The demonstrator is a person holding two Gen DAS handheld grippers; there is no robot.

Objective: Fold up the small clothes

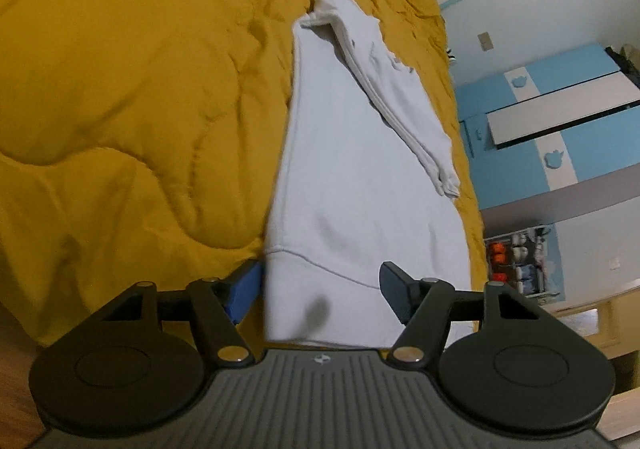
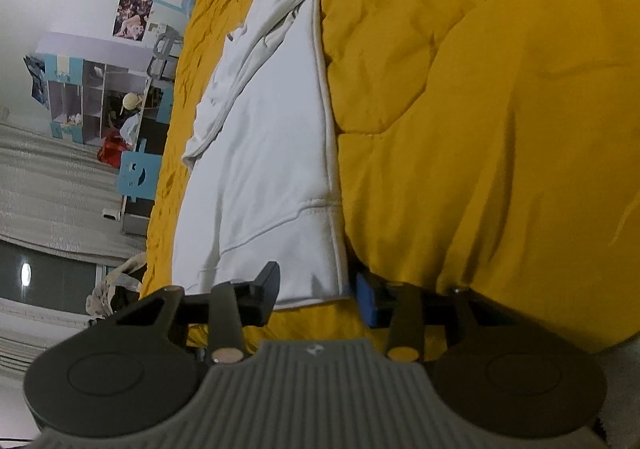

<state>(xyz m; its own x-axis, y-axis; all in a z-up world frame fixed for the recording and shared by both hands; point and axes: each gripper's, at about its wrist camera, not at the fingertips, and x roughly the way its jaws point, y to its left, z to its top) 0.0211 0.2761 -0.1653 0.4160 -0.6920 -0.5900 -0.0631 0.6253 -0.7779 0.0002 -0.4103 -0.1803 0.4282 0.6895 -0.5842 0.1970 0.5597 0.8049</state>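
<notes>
A white sweatshirt (image 1: pixel 340 169) lies lengthwise on a mustard-yellow quilt (image 1: pixel 132 89), one sleeve (image 1: pixel 400 101) folded across its body. My left gripper (image 1: pixel 320 289) stands open over the near hem. Its blue finger (image 1: pixel 244 293) touches the garment's left edge and its black finger (image 1: pixel 394 289) rests over the cloth. In the right wrist view the same sweatshirt (image 2: pixel 264 153) runs away from my right gripper (image 2: pixel 316 293), which is open around a hem corner. There the black finger (image 2: pixel 268 285) sits on the fabric and the blue finger (image 2: pixel 366 301) lies beside the hem edge. The cloth lies flat, not pinched.
The quilt (image 2: pixel 480 109) is puffy and creased around the garment. A blue and white wardrobe (image 1: pixel 560 121) stands beyond the bed's edge. Shelves (image 2: pixel 88 97), a blue chair (image 2: pixel 138 175) and a curtain (image 2: pixel 48 189) lie past the other side.
</notes>
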